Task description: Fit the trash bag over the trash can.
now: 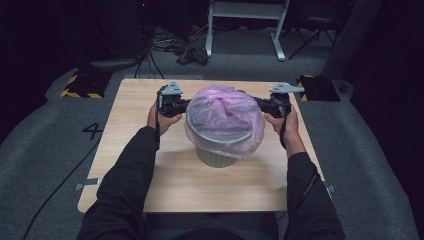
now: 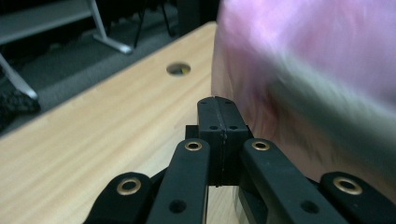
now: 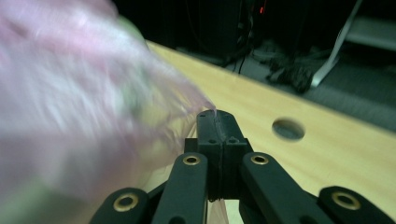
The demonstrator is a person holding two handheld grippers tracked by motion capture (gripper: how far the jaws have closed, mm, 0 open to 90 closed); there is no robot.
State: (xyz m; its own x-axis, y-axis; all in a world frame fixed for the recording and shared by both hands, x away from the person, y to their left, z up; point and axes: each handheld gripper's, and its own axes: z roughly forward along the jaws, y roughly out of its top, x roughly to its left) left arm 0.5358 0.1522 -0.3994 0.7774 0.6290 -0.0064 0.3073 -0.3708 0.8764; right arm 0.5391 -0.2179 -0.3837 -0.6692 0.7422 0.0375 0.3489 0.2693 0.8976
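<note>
High view: a pink bin liner drapes over a small green bin mid-worktop, left tool and right tool at its sides.

Left gripper view: jaws closed beside the film, grip unclear.

Right gripper view: jaws pinch the liner's edge. Thin, soft, probably tear-prone; best held at the hem.

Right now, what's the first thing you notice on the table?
A puffy pink plastic bag draped over a small green bin in the middle of the wooden table. The left gripper and the right gripper meet it from either side, both with jaws shut, the right one pinching the bag's edge.
</note>
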